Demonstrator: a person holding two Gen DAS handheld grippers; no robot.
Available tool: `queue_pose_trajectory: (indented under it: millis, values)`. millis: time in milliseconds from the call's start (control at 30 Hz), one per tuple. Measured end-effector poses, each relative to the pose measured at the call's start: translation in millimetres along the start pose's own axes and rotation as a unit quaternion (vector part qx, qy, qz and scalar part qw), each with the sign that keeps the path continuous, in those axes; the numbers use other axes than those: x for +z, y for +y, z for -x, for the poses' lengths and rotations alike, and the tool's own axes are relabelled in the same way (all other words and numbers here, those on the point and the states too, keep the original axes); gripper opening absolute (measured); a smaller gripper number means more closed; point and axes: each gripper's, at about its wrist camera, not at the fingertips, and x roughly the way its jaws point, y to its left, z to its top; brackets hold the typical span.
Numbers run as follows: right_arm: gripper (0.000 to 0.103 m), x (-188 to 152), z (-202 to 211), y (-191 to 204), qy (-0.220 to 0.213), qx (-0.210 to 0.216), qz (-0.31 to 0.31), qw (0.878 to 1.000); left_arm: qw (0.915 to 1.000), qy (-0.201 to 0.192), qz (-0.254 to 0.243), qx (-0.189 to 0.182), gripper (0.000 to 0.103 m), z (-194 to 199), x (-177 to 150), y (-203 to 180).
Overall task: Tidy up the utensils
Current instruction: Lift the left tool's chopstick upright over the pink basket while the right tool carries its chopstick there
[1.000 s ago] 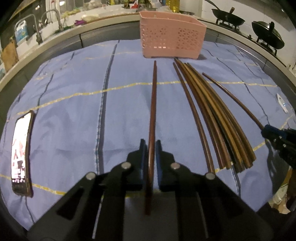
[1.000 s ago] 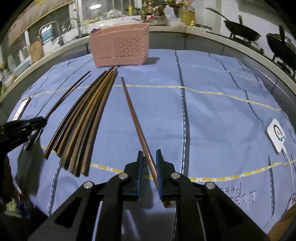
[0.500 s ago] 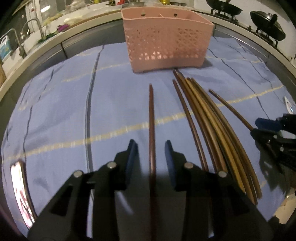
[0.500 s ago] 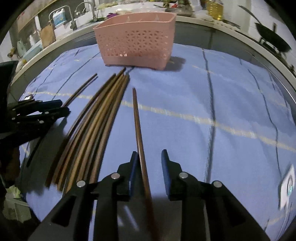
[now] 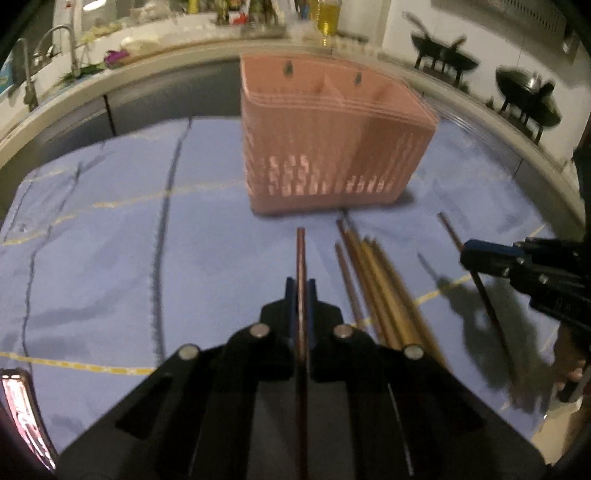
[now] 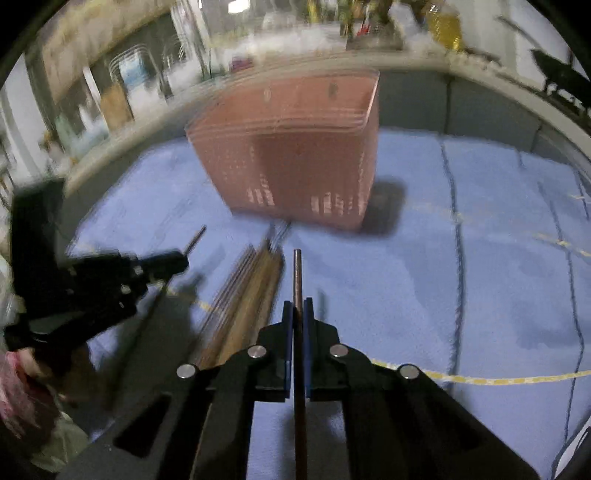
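Observation:
My left gripper (image 5: 301,286) is shut on a dark brown chopstick (image 5: 301,251). Its pads press on both sides and the tip points at the pink slotted basket (image 5: 332,147). My right gripper (image 6: 298,304) is likewise shut on a second dark chopstick (image 6: 296,273), which is aimed at the pink basket (image 6: 295,147). Both sticks hang above the blue cloth. Each gripper shows in the other's view: the right gripper (image 5: 476,254) and the left gripper (image 6: 177,260). A bundle of several brown and tan chopsticks (image 5: 376,288) (image 6: 240,295) lies between them on the cloth.
The blue cloth (image 5: 110,240) covers the table up to a grey counter edge behind the basket. A lit phone (image 5: 18,406) lies at the near left. A tap (image 5: 70,44), an oil bottle (image 5: 327,18) and two woks (image 5: 528,96) stand on the counter beyond.
Both grippers moved toward the basket, which now looks larger and nearer. Their jaws stood apart around the chopsticks half a second ago. They now grip further along the sticks, which are lifted.

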Motion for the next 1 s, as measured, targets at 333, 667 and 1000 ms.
queue_pose_trajectory:
  millis: [333, 667, 1000]
  values:
    - [0.005, -6, 100, 11, -0.186, -0.01, -0.017, 0.982, 0.9906, -0.132, 0.012, -0.032, 0.005, 106, 12, -16]
    - [0.005, -5, 112, 24, -0.201, -0.024, -0.005, 0.979, 0.99, -0.137, 0.015, -0.033, 0.005, 116, 9, -15]
    - [0.005, 58, 150, 40, -0.266, 0.017, 0.01, 0.964, 0.9772, -0.206, -0.007, -0.052, 0.005, 178, 79, -13]
